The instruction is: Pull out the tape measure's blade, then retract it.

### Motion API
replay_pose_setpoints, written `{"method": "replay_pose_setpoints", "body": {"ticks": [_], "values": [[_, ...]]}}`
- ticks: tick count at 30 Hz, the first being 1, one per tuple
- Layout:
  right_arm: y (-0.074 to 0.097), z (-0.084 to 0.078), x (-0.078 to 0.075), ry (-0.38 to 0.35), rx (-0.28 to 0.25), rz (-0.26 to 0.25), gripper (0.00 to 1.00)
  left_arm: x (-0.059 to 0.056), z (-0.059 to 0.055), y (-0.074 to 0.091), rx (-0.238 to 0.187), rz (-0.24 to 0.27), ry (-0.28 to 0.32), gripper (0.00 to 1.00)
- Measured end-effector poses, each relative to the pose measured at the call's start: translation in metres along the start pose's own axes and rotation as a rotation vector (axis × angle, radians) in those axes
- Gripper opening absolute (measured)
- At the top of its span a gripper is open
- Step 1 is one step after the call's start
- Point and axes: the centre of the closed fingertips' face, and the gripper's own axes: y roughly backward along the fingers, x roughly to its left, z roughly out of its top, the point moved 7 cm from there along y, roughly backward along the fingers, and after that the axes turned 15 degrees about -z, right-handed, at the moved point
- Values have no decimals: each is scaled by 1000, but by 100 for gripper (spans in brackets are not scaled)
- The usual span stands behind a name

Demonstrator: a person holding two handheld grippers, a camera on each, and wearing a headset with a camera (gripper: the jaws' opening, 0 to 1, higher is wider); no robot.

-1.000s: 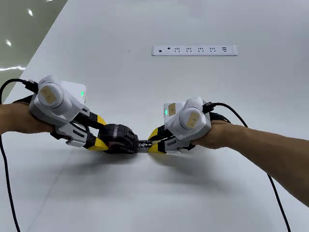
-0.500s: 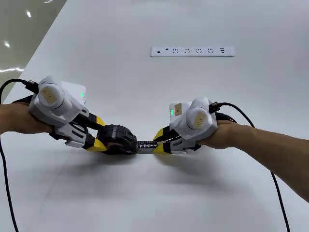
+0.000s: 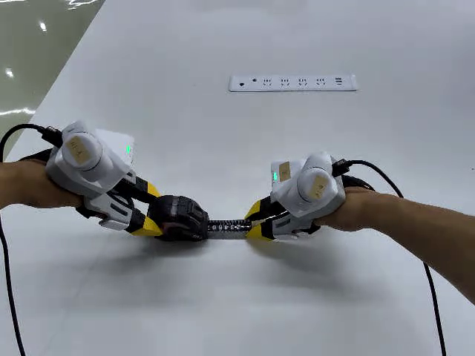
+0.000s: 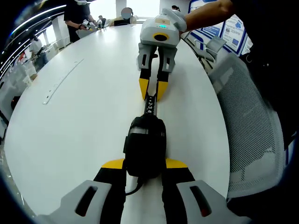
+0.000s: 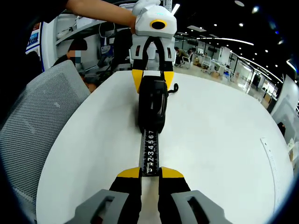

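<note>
A black tape measure (image 3: pixel 180 217) rests on the white table, and my left gripper (image 3: pixel 154 215) is shut on its case (image 4: pixel 145 145). A short length of black blade (image 3: pixel 227 225) with white numerals runs out of the case to the right. My right gripper (image 3: pixel 256 220) is shut on the blade's end (image 5: pixel 150 163). In the right gripper view the case (image 5: pixel 152 103) lies straight ahead, with the left gripper (image 5: pixel 152 74) behind it. In the left gripper view the right gripper (image 4: pixel 153 88) faces me across the blade (image 4: pixel 150 103).
A white power strip (image 3: pixel 292 82) lies flat farther back on the table (image 3: pixel 245 297). Black cables trail from both grippers along the arms. The table's left edge (image 3: pixel 44 96) drops to a glossy floor. A mesh office chair (image 4: pixel 254 121) stands beside the table.
My right gripper has moved to the right with the blade's end, and more blade shows between it and the case. The left gripper and case have stayed in place.
</note>
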Motion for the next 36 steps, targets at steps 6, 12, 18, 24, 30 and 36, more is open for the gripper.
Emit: {"method": "replay_pose_setpoints", "body": {"ticks": [6, 12, 18, 24, 30, 36], "values": [[6, -6, -1, -2, 7, -4, 9, 0, 0, 0, 6, -1, 1, 23], [13, -11, -2, 1, 14, -9, 9, 0, 1, 0, 9, -2, 4, 23], [21, -18, -4, 1, 25, -16, 9, 0, 1, 0, 9, -5, 7, 23], [28, -25, -4, 3, 39, -19, 9, 0, 1, 0, 10, -6, 10, 23], [35, -30, -5, 2, 49, -23, 9, 0, 1, 0, 15, -7, 10, 23], [41, -36, -5, -1, 59, -25, 9, 0, 2, 0, 14, -10, 15, 23]]}}
